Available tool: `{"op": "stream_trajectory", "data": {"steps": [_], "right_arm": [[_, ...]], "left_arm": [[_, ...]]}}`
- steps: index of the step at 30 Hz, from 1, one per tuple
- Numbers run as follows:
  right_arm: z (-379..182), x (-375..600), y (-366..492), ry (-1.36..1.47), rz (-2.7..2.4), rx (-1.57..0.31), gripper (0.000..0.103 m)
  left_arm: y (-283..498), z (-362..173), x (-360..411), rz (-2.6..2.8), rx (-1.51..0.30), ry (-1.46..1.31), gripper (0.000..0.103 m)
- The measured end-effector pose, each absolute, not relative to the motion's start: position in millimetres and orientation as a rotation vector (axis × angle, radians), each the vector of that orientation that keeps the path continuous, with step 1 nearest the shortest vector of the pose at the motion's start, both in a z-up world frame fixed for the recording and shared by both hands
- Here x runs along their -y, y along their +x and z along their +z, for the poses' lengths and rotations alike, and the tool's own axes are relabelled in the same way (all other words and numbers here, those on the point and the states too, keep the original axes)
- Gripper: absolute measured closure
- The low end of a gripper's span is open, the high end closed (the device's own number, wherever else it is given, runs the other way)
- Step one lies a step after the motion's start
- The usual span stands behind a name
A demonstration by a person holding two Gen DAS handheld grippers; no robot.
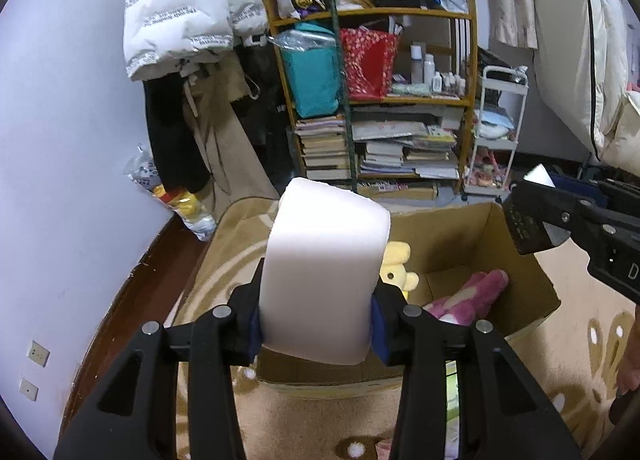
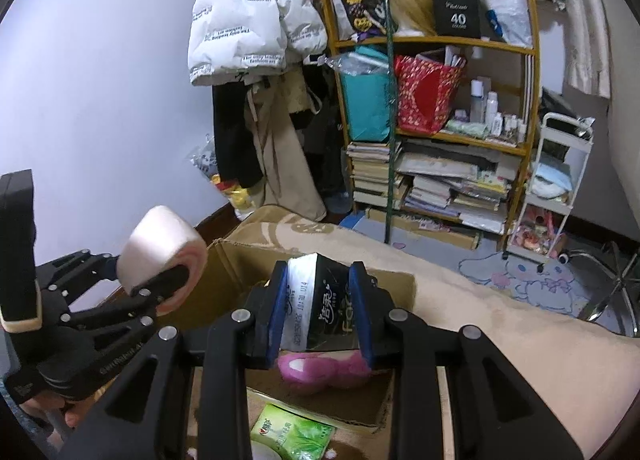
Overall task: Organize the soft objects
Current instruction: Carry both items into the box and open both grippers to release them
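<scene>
My left gripper is shut on a white toilet paper roll and holds it above the near left corner of an open cardboard box. The roll also shows in the right wrist view, left of the box. In the box lie a yellow plush toy and a pink plush toy. My right gripper is shut on a black tissue pack and holds it over the box, above the pink plush. It shows in the left wrist view at the box's right wall.
The box sits on a beige patterned blanket. A green tissue pack lies in front of the box. Behind stand a wooden shelf of books and bags, hanging coats and a white trolley.
</scene>
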State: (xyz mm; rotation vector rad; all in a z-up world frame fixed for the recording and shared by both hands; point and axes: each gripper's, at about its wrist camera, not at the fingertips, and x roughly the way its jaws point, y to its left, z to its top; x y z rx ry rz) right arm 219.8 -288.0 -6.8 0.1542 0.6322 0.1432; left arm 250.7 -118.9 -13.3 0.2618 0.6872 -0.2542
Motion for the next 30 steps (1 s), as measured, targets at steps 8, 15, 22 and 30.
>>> {"op": "stream_trajectory", "data": {"steps": [8,15,22,30], "right_arm": [[-24,288,232,0.202,0.147,-0.678,0.071],[-28,288,235,0.219,0.155,-0.704,0.069],[-25,289,232,0.245,0.170,-0.701,0.066],[-8,289,216,0.213,0.131,-0.677,0.012]], "left_arm": [[253,-30,119,-0.226,-0.729,0.264,0.052],[254,-19,114,-0.225,-0.692,0.247,0.026],[250,-8,103,-0.186,-0.693,0.256,0.008],[237,8,88,-0.187,-0.695,0.214,0.003]]}}
